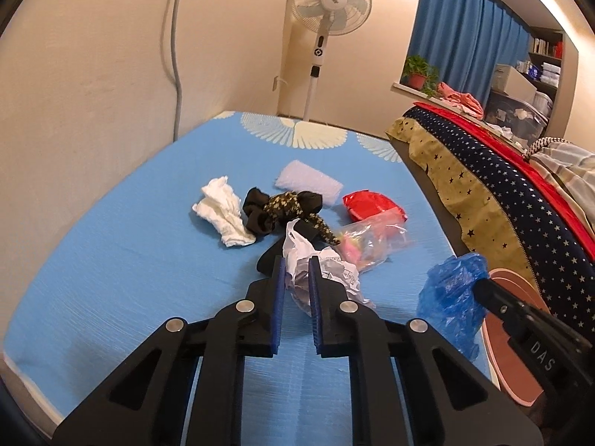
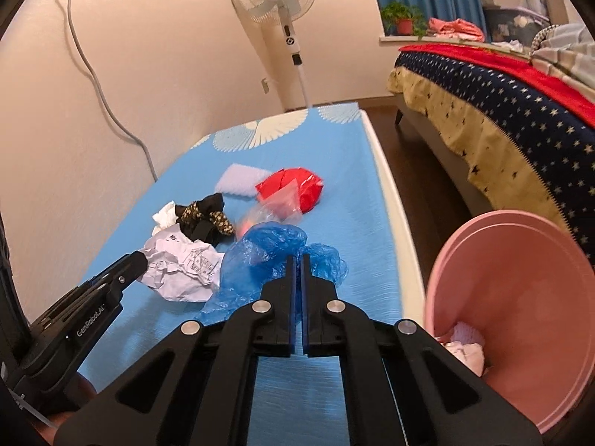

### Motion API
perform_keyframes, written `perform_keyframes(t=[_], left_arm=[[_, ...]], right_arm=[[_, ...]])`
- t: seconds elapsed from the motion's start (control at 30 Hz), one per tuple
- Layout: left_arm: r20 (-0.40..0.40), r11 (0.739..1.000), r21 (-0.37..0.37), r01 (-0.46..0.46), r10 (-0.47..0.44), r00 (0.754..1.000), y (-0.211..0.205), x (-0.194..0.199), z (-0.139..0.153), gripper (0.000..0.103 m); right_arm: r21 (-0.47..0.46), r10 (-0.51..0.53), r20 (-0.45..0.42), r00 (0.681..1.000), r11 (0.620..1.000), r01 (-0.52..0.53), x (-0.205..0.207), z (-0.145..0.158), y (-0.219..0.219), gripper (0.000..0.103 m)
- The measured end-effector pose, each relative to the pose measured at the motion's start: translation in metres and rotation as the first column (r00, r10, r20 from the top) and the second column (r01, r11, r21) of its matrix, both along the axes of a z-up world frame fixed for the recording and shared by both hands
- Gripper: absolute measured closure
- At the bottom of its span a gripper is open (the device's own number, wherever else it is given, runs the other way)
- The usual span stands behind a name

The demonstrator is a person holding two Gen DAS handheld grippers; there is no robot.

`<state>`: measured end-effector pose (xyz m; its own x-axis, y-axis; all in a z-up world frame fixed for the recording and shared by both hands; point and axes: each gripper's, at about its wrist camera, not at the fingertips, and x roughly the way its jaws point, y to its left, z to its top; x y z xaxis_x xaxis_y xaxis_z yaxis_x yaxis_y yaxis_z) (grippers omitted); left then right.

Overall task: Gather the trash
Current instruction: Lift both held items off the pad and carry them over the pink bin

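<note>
The left claw [image 1: 297, 278] is clenched on a crumpled sheet of printed paper [image 1: 327, 275], its blue pads pinching the wad at its near edge. The right claw [image 2: 299, 278] is clamped almost fully together on a thin blue plastic bag [image 2: 267, 256], with film bunched between the pads. Both pieces sit low over the blue mattress [image 1: 111, 260], near its front.

The paper looks light and springy; a pinch on a thick fold should hold, a loose corner might tear. The bag is featherweight, limp and slippery, so it probably needs a tight grip on gathered film, as here.

In the right wrist view a pink bin [image 2: 520, 297] stands at 4 o'clock, beside the mattress edge, some pale scraps already inside. More litter lies toward 12 o'clock: white tissue [image 1: 223, 208], a clear plastic bag [image 1: 372, 241], a red wrapper [image 1: 372, 206], a dark patterned cloth [image 1: 282, 208].
</note>
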<state>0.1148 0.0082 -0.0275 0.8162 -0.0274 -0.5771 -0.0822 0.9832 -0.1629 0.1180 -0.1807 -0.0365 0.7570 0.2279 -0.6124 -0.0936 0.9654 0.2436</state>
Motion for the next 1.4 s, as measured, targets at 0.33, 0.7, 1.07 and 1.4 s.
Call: perform_keyframes(t=[0.33,0.7,1.07,1.4], left_arm=[[0.042,1.0,0.02,0.02,-0.021,0.999,-0.003,-0.021,0.018,0.091],[0.07,0.997,0.035,0.063,-0.066,0.995,-0.014,-0.036,0.033,0.091],[0.09,0.993,0.051,0.105,-0.109,0.99,-0.03,-0.039,0.041,0.091],[0.096,0.988,0.048,0.145,-0.149,0.984,-0.045,-0.036,0.041,0.091]], right_arm=[[-0.064,-0.039,0.054,0.998,0.997,0.043,-0.022,0.026,-0.008,0.101],[-0.109,-0.07,0.099,0.993,0.991,0.08,-0.049,0.052,-0.021,0.101],[-0.139,-0.1,0.117,0.988,0.983,0.116,-0.057,0.061,-0.031,0.101],[-0.18,-0.136,0.126,0.983,0.971,0.158,-0.058,0.068,-0.042,0.101]])
